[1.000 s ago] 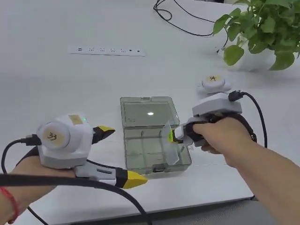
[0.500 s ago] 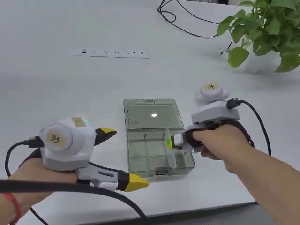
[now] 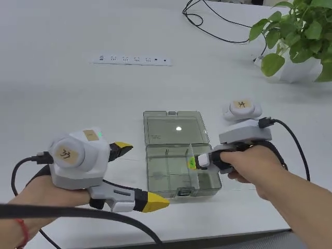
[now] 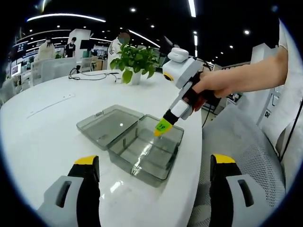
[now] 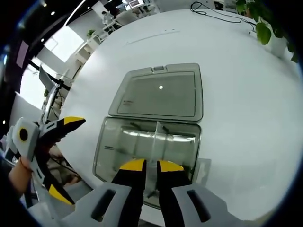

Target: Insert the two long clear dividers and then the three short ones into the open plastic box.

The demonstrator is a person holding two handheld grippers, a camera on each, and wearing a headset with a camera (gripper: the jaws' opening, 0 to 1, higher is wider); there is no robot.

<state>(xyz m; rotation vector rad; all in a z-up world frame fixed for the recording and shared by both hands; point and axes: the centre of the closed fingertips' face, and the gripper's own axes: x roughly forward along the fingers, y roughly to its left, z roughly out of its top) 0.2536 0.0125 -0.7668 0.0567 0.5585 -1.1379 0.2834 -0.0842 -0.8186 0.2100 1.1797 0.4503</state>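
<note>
The open plastic box (image 3: 167,171) lies mid-table with its lid (image 3: 175,127) flat behind it. My right gripper (image 3: 196,163) is shut on a clear divider (image 3: 189,157), which stands upright inside the tray's right part. In the right gripper view the yellow-tipped jaws pinch the divider (image 5: 153,140) over the tray (image 5: 111,151); another clear strip crosses the tray widthwise. My left gripper (image 3: 139,175) hovers open left of the box, empty. The left gripper view shows the box (image 4: 118,137) ahead and the right gripper (image 4: 162,126) reaching into it.
A white power strip (image 3: 132,59) lies far back. A potted plant (image 3: 298,31) and black cables (image 3: 207,21) occupy the back right. A round white device (image 3: 242,109) sits right of the lid. The table's front edge runs just below the box.
The right gripper has lowered the divider from a tilted pose above the box to upright inside the tray. The left gripper has stayed put; the head camera shifted.
</note>
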